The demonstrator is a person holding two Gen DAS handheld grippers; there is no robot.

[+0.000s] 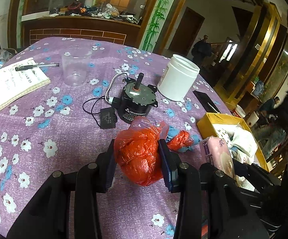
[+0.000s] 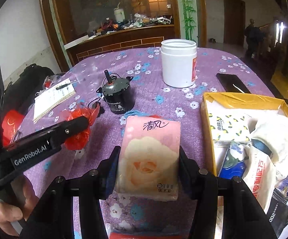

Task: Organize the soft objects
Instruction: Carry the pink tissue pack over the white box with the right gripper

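Two black fingers of the left gripper (image 1: 138, 159) are clamped on one crumpled red plastic bag (image 1: 139, 155), one pad pressed against each side. One smaller red bag bundle (image 1: 179, 139) lies on the bench (image 1: 34, 119) just beyond it, on a scrap of blue cloth. The right gripper (image 2: 147, 171) has its two fingers closed on one pink tissue pack (image 2: 149, 157) printed with a rose, held above the bench near the right edge, just beside the box.

One yellow cardboard box (image 2: 241, 99) stands at the right edge of the bench. It contains one lemon-print tissue pack (image 2: 227, 127), one blue-and-white pack, one white pouch with red lettering (image 2: 260, 175), one white cloth (image 2: 273, 133) and one black sachet (image 2: 281, 213); further contents cannot be counted.

On the purple floral cloth covering the bench:
- one black electric motor (image 1: 137, 101) with an upright shaft, near the middle, its wires running to one small black capacitor (image 1: 108, 118);
- one open white jar (image 1: 179, 77), toward the far right;
- one clear plastic cup (image 1: 76, 67), toward the far edge;
- one notebook (image 1: 12, 83) at the left edge, with one pen (image 1: 37, 66) lying on it;
- one dark phone (image 2: 232, 83) beyond the box.

One bare hand (image 2: 6, 207) grips the left gripper's handle.
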